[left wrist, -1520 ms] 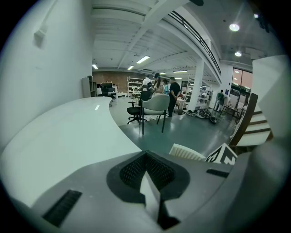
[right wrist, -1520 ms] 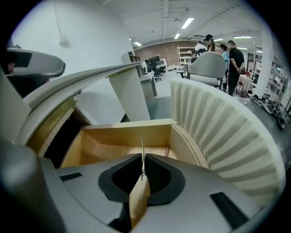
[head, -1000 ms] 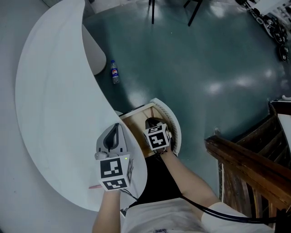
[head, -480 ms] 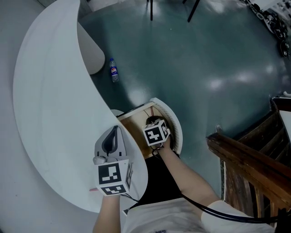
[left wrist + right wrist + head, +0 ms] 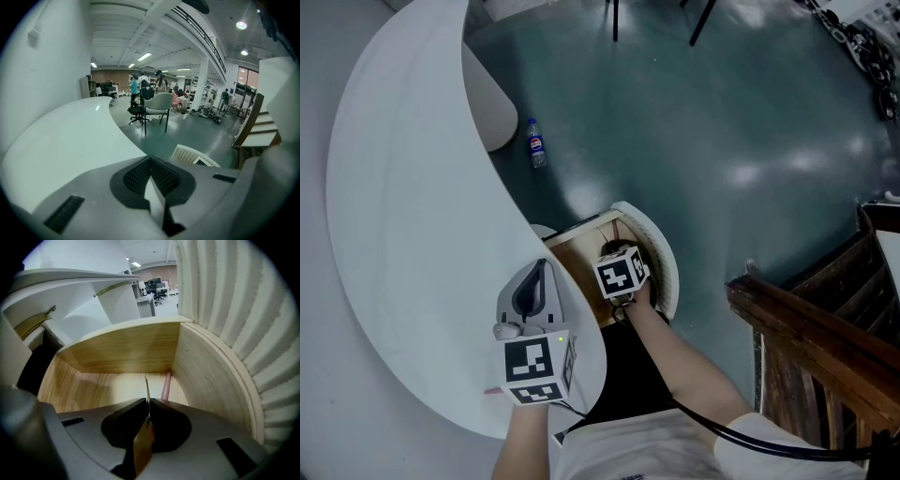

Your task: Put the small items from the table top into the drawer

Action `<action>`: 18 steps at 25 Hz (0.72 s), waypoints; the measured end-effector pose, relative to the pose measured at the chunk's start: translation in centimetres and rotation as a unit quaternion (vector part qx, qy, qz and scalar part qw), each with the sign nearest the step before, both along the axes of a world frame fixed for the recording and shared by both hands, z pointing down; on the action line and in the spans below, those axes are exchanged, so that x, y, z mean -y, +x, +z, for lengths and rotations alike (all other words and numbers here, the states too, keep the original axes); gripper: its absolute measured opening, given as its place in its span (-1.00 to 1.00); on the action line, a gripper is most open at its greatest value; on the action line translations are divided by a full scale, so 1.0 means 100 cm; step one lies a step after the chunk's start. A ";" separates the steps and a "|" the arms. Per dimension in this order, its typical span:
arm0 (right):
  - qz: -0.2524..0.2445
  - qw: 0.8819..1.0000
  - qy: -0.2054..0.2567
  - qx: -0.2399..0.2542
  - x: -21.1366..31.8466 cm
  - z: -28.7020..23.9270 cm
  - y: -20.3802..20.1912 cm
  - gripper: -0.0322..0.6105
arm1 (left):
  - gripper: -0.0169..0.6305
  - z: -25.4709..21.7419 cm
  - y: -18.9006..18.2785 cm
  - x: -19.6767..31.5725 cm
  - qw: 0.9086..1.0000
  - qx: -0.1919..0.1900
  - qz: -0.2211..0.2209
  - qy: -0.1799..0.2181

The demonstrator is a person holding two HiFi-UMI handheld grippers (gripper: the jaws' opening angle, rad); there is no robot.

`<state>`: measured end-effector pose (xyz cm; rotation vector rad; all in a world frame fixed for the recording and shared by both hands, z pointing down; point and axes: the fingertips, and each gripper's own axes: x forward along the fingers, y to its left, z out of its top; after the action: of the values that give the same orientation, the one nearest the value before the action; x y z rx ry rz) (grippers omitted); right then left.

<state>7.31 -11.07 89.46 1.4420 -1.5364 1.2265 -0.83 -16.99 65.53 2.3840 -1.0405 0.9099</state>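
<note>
Wooden drawer (image 5: 117, 352), thin card (image 5: 146, 386) pinched in right gripper (image 5: 147, 401), pink stick (image 5: 165, 386) beyond

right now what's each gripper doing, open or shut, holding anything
left gripper: shut, nothing between its jaws.
right gripper: shut on a thin card, down inside the drawer.

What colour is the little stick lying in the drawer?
The stick is pink; the right gripper view shows it best.

The left gripper (image 5: 150, 160) and right gripper (image 5: 146, 401) are pale grey, with black-and-white marker cubes (image 5: 622, 275). White shirt (image 5: 628, 452); a black cable (image 5: 750, 439) follows the right arm.
</note>
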 end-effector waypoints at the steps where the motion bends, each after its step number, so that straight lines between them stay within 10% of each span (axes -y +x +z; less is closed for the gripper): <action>1: 0.000 1.000 0.000 0.001 0.000 0.000 0.000 -0.78 | -0.88 0.000 0.000 0.000 1.000 0.000 0.000 0.000; 18: 0.008 0.998 0.055 0.034 0.015 -0.052 -0.009 -0.78 | -0.87 -0.003 -0.004 0.002 1.000 -0.021 -0.015 0.003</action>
<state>6.44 -12.53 84.26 1.4976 -1.6644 1.2295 -1.25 -17.22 65.21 2.3747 -1.0618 0.8443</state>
